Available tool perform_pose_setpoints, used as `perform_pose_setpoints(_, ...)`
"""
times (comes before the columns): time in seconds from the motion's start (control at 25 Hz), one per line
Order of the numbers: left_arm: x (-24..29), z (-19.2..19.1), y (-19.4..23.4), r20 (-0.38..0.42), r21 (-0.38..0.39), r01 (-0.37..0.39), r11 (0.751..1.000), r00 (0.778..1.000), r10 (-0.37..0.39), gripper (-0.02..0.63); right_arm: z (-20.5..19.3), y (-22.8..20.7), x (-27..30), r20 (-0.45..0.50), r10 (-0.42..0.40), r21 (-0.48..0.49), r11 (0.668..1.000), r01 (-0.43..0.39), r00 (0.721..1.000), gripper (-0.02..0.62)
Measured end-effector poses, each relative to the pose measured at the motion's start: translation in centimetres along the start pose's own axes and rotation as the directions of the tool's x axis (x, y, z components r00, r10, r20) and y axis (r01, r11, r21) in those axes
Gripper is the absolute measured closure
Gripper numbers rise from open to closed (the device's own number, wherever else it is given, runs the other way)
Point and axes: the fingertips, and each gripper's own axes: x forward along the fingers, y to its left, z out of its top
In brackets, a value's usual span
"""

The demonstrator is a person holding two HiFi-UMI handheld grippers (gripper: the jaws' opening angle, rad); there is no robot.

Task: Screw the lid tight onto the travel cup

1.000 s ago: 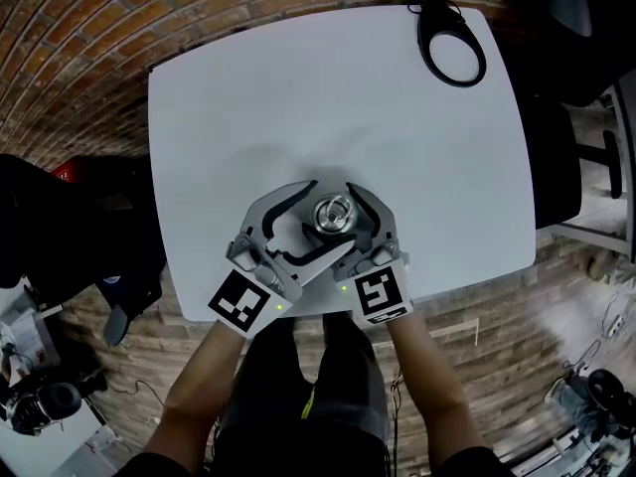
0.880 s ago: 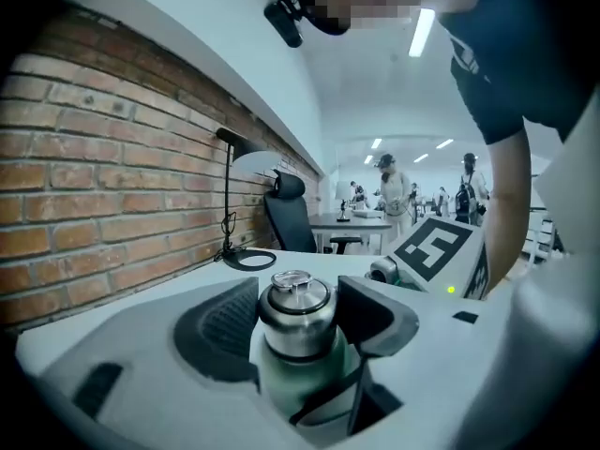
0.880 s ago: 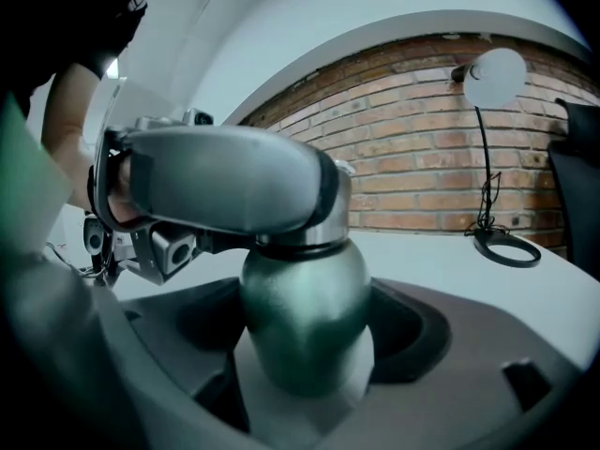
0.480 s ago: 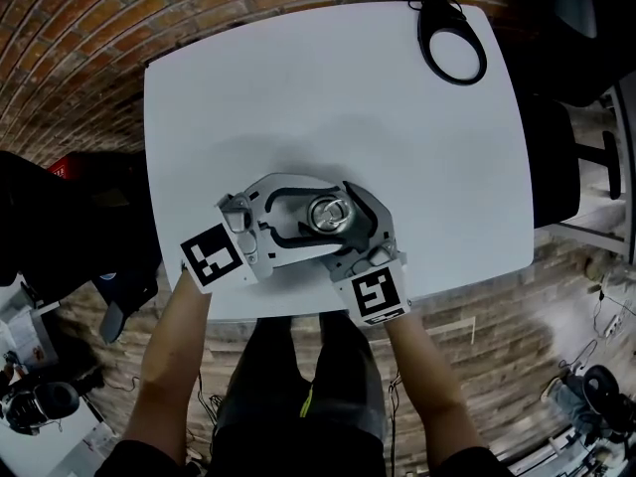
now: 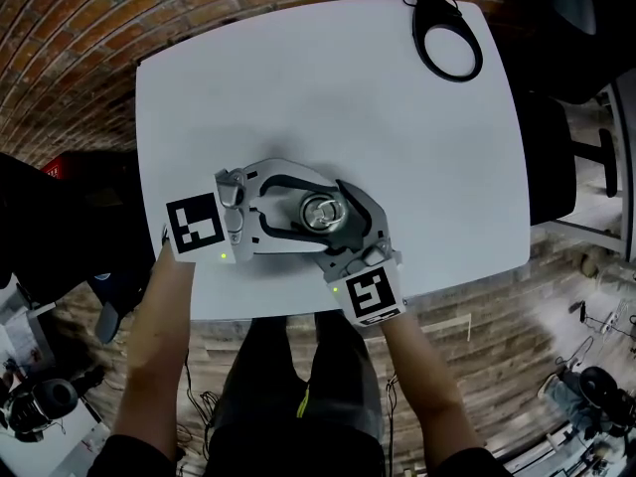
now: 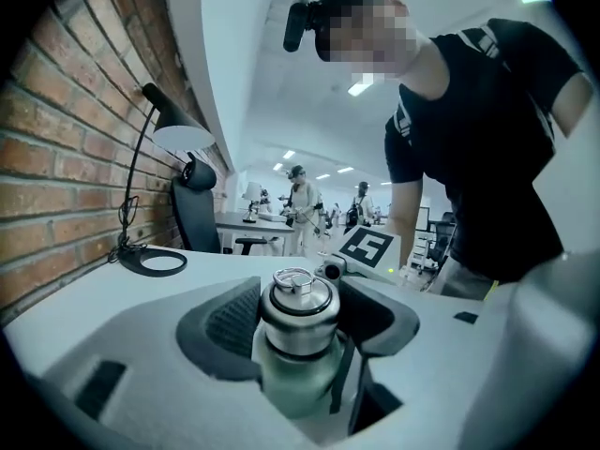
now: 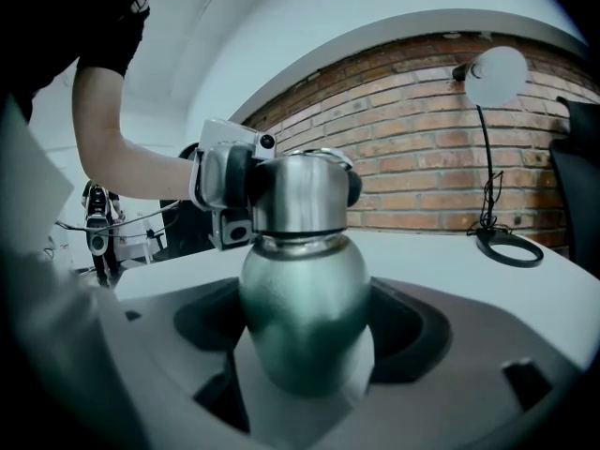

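Note:
The travel cup stands on the white table [image 5: 397,147] near its front edge, a green body [image 7: 302,317] under a steel lid [image 5: 321,212] with a ring on top. From the left, my left gripper [image 6: 298,322] reaches across at lid height. Its jaws have just been closing, and the dark pads [image 6: 225,322] now sit against the lid [image 6: 300,312] on both sides. My right gripper [image 7: 305,345] comes from the near side and is shut on the green body lower down. The cup stands upright.
A black desk lamp with a ring base [image 5: 449,43] stands at the table's far right corner. A brick wall [image 7: 422,129] runs along the far side. An office chair [image 6: 192,214] and several people show beyond the table in the left gripper view.
My left hand has swung round the cup from the near left to the left side, turning the gripper, and its jaws have narrowed onto the lid. The right gripper has kept still.

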Motion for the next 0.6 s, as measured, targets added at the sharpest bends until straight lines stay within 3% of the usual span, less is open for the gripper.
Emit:
perform_pose_setpoints(0.08, -0.2, -0.1, 0.5, -0.001, -0.01, -0.081, 0.997, 0.997, 0.081, 0.324, 0.0, -0.1, 0.0, 0.003, 0.002, 0.005, 1.0, -0.002, 1.0, 0.227)
perform_pose_setpoints(0.12, -0.4, -0.1, 0.9, 0.001, -0.014, -0.138, 0.99, 0.99, 0.138, 0.287, 0.0, -0.1, 0.0, 0.001, 0.002, 0.004, 1.0, -0.002, 1.0, 0.227)
perform_pose_setpoints(0.2, -0.8, 0.0, 1.2, 0.007, -0.031, -0.262, 0.965, 0.965, 0.262, 0.267, -0.1, -0.1, 0.0, -0.005, 0.001, 0.0, 1.0, -0.001, 1.0, 0.227)
perform_pose_setpoints(0.32, -0.9, 0.1, 0.7, 0.022, -0.068, -0.414, 0.908, 0.909, 0.416, 0.267, -0.1, 0.0, 0.1, -0.011, -0.005, -0.009, 1.0, 0.005, 1.0, 0.227)
perform_pose_setpoints(0.44, -0.3, -0.6, 1.2, -0.024, -0.106, -0.556, 0.824, 0.83, 0.557, 0.268, -0.2, 0.0, 0.0, -0.013, -0.014, -0.012, 1.0, 0.014, 1.0, 0.227)
perform_pose_setpoints(0.52, -0.3, -1.1, 1.9, -0.054, -0.097, -0.623, 0.776, 0.782, 0.621, 0.306, -0.2, -0.1, 0.0, -0.014, -0.015, -0.011, 1.0, 0.015, 1.0, 0.227)
perform_pose_setpoints(0.6, -0.3, -0.9, 2.2, -0.05, -0.068, -0.629, 0.774, 0.777, 0.627, 0.337, -0.1, 0.0, 0.0, -0.009, -0.014, -0.003, 1.0, 0.014, 1.0, 0.227)
